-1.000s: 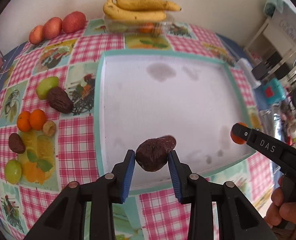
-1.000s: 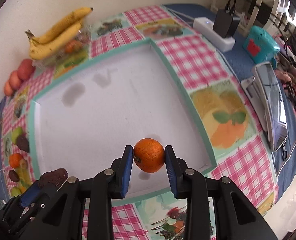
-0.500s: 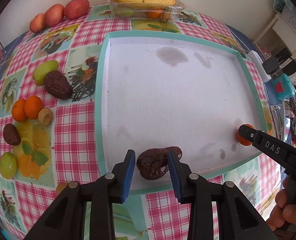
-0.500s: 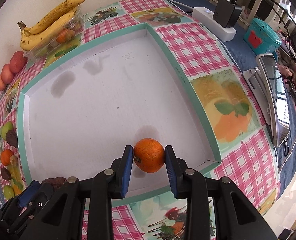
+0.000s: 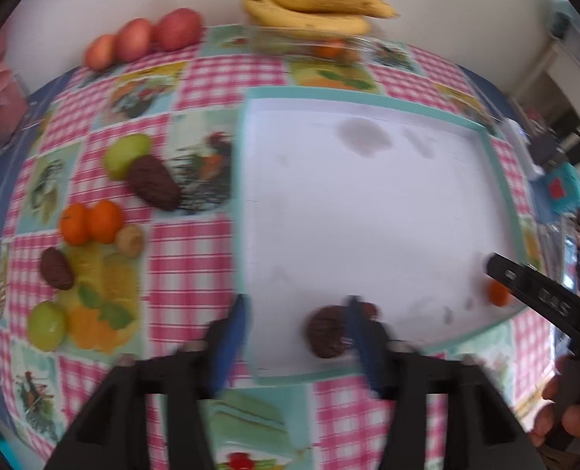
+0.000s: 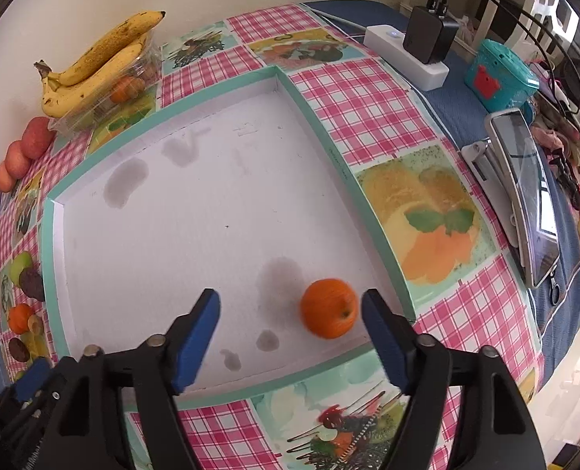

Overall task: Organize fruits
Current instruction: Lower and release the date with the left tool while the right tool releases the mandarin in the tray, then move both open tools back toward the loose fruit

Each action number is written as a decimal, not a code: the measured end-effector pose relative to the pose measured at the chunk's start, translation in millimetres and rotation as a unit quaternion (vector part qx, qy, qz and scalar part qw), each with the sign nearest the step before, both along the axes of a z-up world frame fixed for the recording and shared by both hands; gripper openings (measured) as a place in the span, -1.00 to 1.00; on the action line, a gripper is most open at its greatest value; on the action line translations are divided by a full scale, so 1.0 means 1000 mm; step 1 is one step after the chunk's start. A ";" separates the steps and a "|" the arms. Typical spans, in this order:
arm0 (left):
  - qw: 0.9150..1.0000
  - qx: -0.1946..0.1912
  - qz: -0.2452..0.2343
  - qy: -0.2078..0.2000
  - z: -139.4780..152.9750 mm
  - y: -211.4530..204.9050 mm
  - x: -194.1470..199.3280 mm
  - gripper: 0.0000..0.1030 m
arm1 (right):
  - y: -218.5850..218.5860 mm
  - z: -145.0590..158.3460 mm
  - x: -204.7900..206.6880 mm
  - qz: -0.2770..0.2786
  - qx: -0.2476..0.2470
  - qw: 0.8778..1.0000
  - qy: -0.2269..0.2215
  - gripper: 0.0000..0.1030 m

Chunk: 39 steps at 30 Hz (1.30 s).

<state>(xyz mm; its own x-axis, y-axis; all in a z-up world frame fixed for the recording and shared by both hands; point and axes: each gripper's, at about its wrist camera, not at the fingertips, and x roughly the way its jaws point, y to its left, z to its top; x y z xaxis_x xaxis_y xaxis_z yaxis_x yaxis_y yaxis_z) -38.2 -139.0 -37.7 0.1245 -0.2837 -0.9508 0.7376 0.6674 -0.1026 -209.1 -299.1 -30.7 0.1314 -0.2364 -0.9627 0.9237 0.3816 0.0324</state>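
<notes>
A shallow white tray with a teal rim (image 5: 503,180) (image 6: 368,211) lies on the checked tablecloth. In the left wrist view, a dark brown wrinkled fruit (image 5: 325,331) rests on the tray's near edge. My left gripper (image 5: 296,337) stands open around it, and its right finger covers part of the fruit. In the right wrist view, an orange (image 6: 328,307) lies on the tray floor near the right corner. My right gripper (image 6: 292,331) is open, with the orange close to its right finger.
Left of the tray lie green fruits (image 5: 127,150), brown fruits (image 5: 153,188), two oranges (image 5: 90,222) and a small tan fruit. Red apples (image 5: 145,37) and bananas (image 5: 313,11) on a clear box sit by the wall. A power strip (image 6: 405,56), teal box and tablet (image 6: 525,196) stand right.
Both grippers have opened and let go. The brown fruit and the orange now rest on the tray. The left view has swung left and is blurred.
</notes>
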 end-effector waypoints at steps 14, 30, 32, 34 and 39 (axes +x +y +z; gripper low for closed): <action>0.993 0.036 0.083 -0.080 0.000 0.041 0.050 1.00 | 0.024 0.011 0.026 0.043 -0.049 0.997 -0.034 0.71; 0.987 -0.050 0.107 -0.106 0.038 0.079 0.086 1.00 | 0.073 0.026 0.073 0.143 -0.060 0.983 -0.094 0.71; 0.985 -0.062 0.116 -0.112 0.045 0.087 0.093 1.00 | 0.082 0.031 0.081 0.152 -0.063 0.981 -0.103 0.71; 0.983 -0.072 0.123 -0.116 0.051 0.097 0.099 1.00 | 0.091 0.036 0.090 0.165 -0.061 0.978 -0.116 0.71; 0.981 -0.059 0.130 -0.131 0.059 0.119 0.115 1.00 | 0.116 0.044 0.115 0.208 -0.049 0.967 -0.138 0.71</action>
